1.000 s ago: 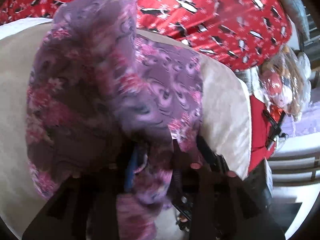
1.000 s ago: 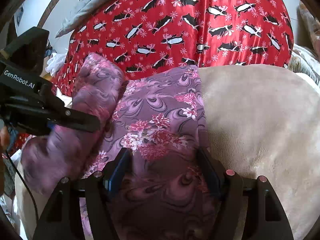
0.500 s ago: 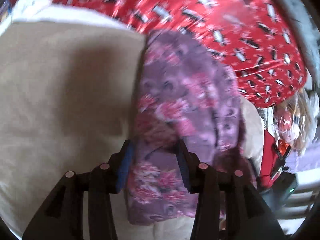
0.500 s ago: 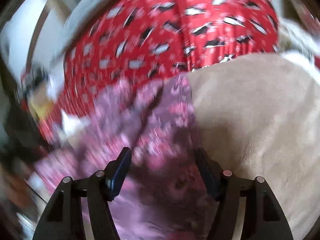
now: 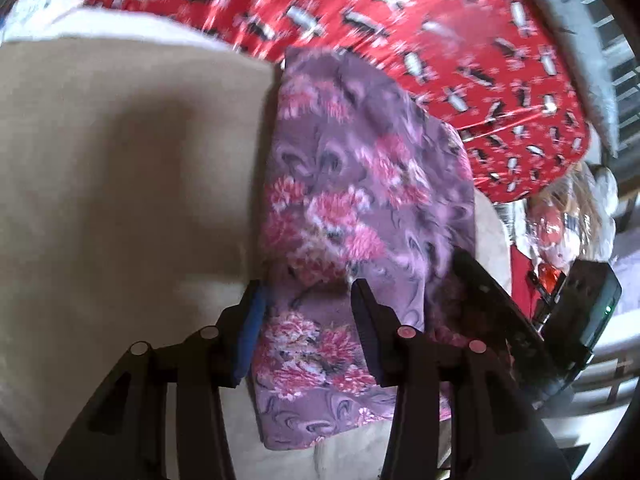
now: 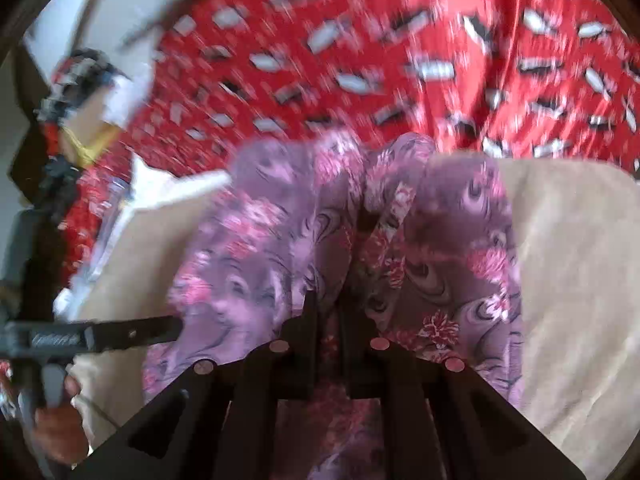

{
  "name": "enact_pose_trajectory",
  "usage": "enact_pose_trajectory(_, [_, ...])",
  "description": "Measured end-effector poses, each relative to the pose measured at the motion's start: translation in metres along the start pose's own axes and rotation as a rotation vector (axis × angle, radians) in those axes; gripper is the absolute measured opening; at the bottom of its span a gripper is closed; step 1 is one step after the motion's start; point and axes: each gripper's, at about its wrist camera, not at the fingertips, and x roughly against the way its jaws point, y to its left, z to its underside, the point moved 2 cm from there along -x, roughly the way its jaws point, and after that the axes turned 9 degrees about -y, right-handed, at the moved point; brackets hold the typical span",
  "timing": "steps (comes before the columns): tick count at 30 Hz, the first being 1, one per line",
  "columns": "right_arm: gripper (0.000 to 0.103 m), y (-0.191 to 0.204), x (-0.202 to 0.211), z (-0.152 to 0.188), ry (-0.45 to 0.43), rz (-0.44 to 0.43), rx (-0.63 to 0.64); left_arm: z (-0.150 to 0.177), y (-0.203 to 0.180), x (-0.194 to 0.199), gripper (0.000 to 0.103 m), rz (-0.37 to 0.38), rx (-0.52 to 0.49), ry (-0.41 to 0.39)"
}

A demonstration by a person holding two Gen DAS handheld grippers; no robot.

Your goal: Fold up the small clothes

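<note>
The purple floral-print fabric garment [image 5: 360, 208] lies on a beige plush blanket [image 5: 120, 168], w/ a red penguin-print satin cover [image 5: 460, 40] behind it at 12 o'clock.

Left wrist view: the left gripper [image 5: 306, 320] has its fingers spread apart, the garment lying flat between and under them; nothing pinched. The blue pad [image 5: 250, 332] of one finger sits at about 7 o'clock of the cloth's pink flower cluster. The garment runs as a long folded strip from 6 o'clock up toward 12, its far end reaching the red cover. At 4 o'clock the right gripper's black body [image 5: 500, 312] comes in over the strip's right edge. A clear plastic-wrapped bundle [image 5: 560, 216] sits at 3 o'clock, beyond the blanket.

Right wrist view (blurred): the right gripper [image 6: 330, 312] has fingers pressed nearly together, pinching a ridge of the garment, which bunches upward in a crease from the tips toward 12 o'clock. Cloth spreads both sides of the pinch, on the beige blanket. At 9 o'clock the left gripper's black finger [image 6: 132, 332] touches the garment's left edge; the person's hand [image 6: 56, 428] holds its handle at 8 o'clock.
</note>
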Motion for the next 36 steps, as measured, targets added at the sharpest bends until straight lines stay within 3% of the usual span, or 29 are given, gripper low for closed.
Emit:
enact_pose_trajectory(4, [0.008,-0.031,0.045,-0.004,-0.112,-0.016,-0.089,0.004,-0.015,0.001,0.055,-0.008,-0.069,-0.030])
enact_pose_trajectory(6, [0.008,-0.066,0.044,0.005,-0.093,0.044,-0.167,0.012,-0.022,-0.016,0.055,-0.024,-0.098,0.007])
enact_pose_trajectory(8, [0.008,-0.091,0.027,0.020,-0.001,0.080,-0.227,0.019,-0.024,-0.028,0.055,-0.050,-0.110,0.048])
enact_pose_trajectory(13, [0.017,-0.101,0.045,0.011,-0.060,-0.016,-0.359,0.008,-0.029,-0.017,0.055,-0.054,-0.141,0.021])
enact_pose_trajectory(16, [0.039,-0.109,0.054,-0.007,-0.116,-0.022,-0.393,-0.008,-0.032,-0.015,0.055,-0.053,-0.129,0.014])
enact_pose_trajectory(18, [0.045,-0.107,0.043,-0.019,-0.117,0.012,-0.386,-0.017,-0.041,-0.018,0.055,-0.060,-0.140,0.002])
enact_pose_trajectory(21, [0.044,-0.104,0.012,-0.034,-0.038,0.021,-0.353,-0.028,-0.060,-0.030,0.055,-0.089,-0.184,-0.001])
enact_pose_trajectory(22, [0.028,-0.099,-0.003,-0.039,0.010,0.029,-0.318,-0.031,-0.065,-0.034,0.055,-0.097,-0.201,-0.007])
enact_pose_trajectory(23, [0.005,-0.093,-0.010,-0.045,0.027,0.029,-0.283,-0.033,-0.068,-0.036,0.055,-0.100,-0.210,-0.015])
enact_pose_trajectory(25, [0.004,-0.083,-0.006,-0.053,-0.018,0.035,-0.205,-0.040,-0.069,-0.044,0.055,-0.131,-0.227,-0.049])
enact_pose_trajectory(27, [0.004,-0.086,0.011,-0.061,-0.134,0.033,-0.192,-0.043,-0.060,-0.058,0.059,-0.151,-0.213,-0.042])
enact_pose_trajectory(29, [0.004,-0.107,0.001,-0.055,-0.111,0.065,-0.260,-0.042,-0.049,-0.080,0.061,-0.146,-0.168,0.017])
enact_pose_trajectory(31, [0.004,-0.125,-0.031,-0.035,0.040,0.118,-0.273,-0.044,-0.040,-0.086,0.065,-0.115,-0.118,0.027])
enact_pose_trajectory(35, [0.013,-0.130,-0.003,-0.033,-0.048,0.039,-0.373,-0.037,-0.036,-0.058,0.065,-0.099,-0.157,0.007])
enact_pose_trajectory(36, [0.014,-0.128,0.014,-0.030,-0.065,-0.018,-0.394,-0.030,-0.035,-0.046,0.064,-0.092,-0.166,0.001])
